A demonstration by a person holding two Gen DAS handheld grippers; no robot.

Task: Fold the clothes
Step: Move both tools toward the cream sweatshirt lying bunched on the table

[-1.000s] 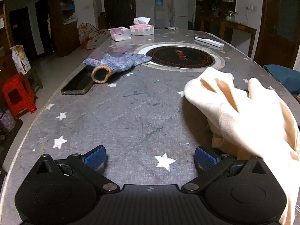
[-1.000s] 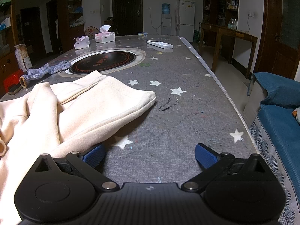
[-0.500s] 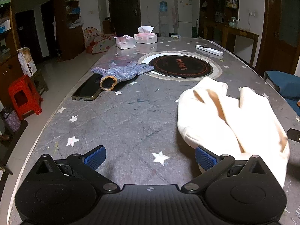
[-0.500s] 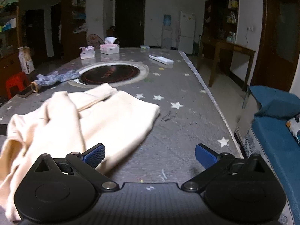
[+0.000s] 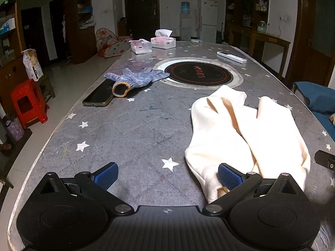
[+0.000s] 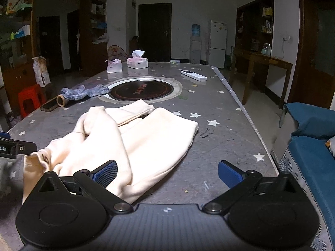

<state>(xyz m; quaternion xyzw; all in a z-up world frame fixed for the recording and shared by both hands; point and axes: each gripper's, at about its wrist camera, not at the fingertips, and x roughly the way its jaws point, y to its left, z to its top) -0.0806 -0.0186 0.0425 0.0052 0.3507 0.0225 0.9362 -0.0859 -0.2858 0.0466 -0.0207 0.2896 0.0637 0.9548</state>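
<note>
While both tongs, left tongs (image 5: pixel 167 176) and right tongs (image 6: pixel 167 173), are held spread and empty, the cream garment (image 6: pixel 134 138) lies bunched on the bench (image 5: pixel 129 129); soft and limp, it is best gripped at a hem corner.

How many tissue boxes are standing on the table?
2. Both stand at the far end of the table, side by side: the smaller tissue box on the left, the larger tissue box on the right, beyond the round cooktop. None seems hidden.
</note>
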